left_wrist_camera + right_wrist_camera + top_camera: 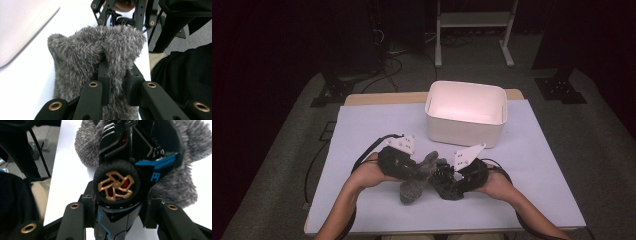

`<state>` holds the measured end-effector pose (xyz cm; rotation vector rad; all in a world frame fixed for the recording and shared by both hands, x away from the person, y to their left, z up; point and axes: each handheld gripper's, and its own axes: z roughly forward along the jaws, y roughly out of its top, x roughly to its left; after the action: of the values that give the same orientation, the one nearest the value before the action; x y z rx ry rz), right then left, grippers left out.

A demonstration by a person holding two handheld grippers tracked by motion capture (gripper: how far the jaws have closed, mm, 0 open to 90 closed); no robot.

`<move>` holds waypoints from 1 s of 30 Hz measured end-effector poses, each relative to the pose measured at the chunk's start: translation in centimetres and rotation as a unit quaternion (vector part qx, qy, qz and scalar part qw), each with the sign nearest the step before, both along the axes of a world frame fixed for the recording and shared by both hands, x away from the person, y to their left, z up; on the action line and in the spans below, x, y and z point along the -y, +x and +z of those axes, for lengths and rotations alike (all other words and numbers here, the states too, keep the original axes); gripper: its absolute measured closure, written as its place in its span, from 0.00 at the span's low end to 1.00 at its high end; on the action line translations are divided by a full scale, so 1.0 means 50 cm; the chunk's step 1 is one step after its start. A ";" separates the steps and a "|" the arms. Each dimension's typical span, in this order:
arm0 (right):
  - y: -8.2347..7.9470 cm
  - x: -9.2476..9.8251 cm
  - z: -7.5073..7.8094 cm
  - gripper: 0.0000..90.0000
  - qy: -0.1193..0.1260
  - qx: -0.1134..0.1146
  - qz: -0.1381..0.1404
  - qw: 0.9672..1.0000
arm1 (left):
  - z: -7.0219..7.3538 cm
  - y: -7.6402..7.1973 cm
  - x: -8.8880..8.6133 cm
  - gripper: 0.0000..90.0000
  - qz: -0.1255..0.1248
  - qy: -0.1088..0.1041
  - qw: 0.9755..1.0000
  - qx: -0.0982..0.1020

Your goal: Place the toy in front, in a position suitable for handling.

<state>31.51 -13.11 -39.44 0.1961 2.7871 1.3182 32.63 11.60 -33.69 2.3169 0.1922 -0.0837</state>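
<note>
A grey fuzzy pouch lies on the pale table mat near the front edge. My left gripper is shut on a fold of the pouch's edge, and the fluffy fabric bunches up between its jaws. My right gripper is shut on a black toy car with blue trim. Its bronze-spoked wheel sits between my right gripper's jaws. The car's far end points into the grey pouch. The two grippers face each other, tips nearly touching.
A white open bin stands at the back of the table, right of centre. Black cables trail from both grippers over the mat. Beyond the table are a white frame and dark stands on the floor.
</note>
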 end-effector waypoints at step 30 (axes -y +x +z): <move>0.000 0.023 0.060 0.62 -0.020 -0.002 0.014 1.000 | 0.011 -0.009 0.036 0.86 -0.030 -0.009 0.999 0.003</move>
<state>31.51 -14.27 -36.47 0.1574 2.8266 1.2679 32.17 9.81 -33.16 2.3054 0.1179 -0.1083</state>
